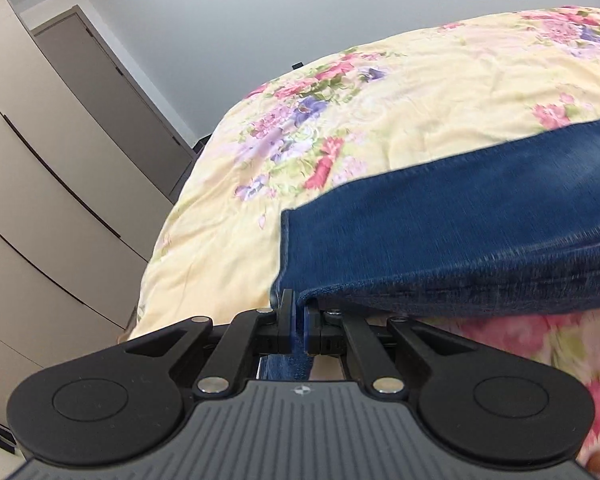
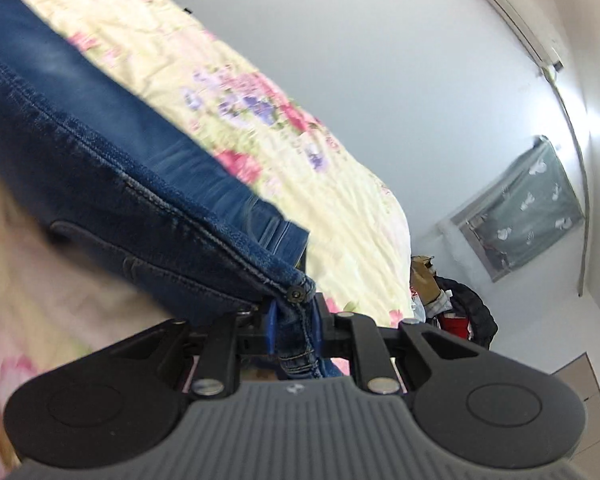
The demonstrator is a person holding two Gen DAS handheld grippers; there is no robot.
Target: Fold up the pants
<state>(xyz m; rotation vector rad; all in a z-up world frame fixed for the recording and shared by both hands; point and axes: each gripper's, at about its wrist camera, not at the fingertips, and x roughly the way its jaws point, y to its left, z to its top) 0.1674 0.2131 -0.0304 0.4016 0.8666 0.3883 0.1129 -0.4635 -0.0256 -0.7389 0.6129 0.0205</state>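
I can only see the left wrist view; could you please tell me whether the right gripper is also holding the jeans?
Observer: Yes, the right gripper is shut on the jeans, at a corner with a metal rivet.
Operator: Thank you. Is anything on the wall beyond it?
Observer: An air conditioner is mounted high up.
Operator: And lower down?
Observer: A patterned cloth hangs on that wall, above a pile of dark clothes.

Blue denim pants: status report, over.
Left hand-held gripper shut on blue denim pants hem. Right hand-held gripper shut on waistband corner. Floral bedspread beneath; nothing blocking.
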